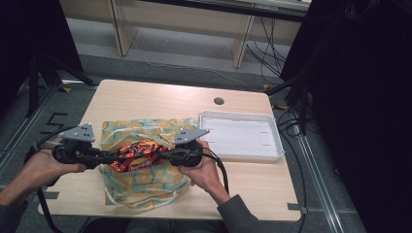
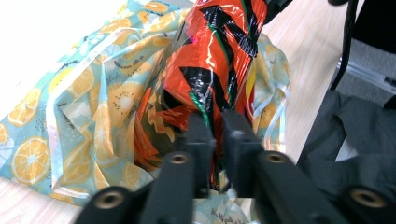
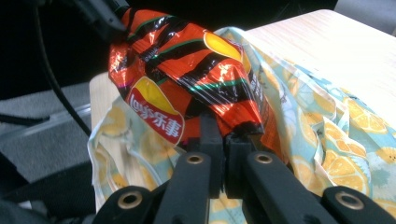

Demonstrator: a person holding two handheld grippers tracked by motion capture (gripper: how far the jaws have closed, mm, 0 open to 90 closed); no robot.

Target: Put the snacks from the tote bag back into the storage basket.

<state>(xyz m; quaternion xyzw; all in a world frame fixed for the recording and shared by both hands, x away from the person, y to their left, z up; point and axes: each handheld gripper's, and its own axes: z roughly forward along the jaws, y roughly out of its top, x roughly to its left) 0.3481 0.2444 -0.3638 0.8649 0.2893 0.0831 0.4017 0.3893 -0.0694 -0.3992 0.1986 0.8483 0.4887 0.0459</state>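
Item: crisp packet [image 1: 134, 156], orange-red and black foil with a yellow-and-red Lay's logo. Location: lower left centre of the high view, held level above the mouth of the bag, one end in each gripper. Judged purpose of the two-ended hold: to keep the slack foil stretched so it can be guided into or out of the opening below.

Left gripper [image 1: 104, 157]: left of the packet in the high view. In the left gripper view its fingers [image 2: 201, 140] pinch the packet's crimped end, a narrow gap between them taken up by foil.

Right gripper [image 1: 165, 156]: right of the packet. In the right gripper view its fingers [image 3: 209, 135] are pressed together on the lower seam of the packet, just beside the logo.

Drawstring bag [image 1: 141, 182]: pale blue-green cloth printed with orange slices, white cords at its near edge; lies rumpled under the packet, its mouth seemingly towards the bottom of the frame.

White tray [image 1: 272, 124]: shallow, rectangular, right of centre, near the bag but apart from it; possibly a set-down place.

Worktop [image 1: 160, 99]: light wood grain, a round cable hole near its far edge.

Room: grey floor [image 1: 170, 60], loose cables at upper right, pale wooden furniture legs along the top, dark drapes at both sides.
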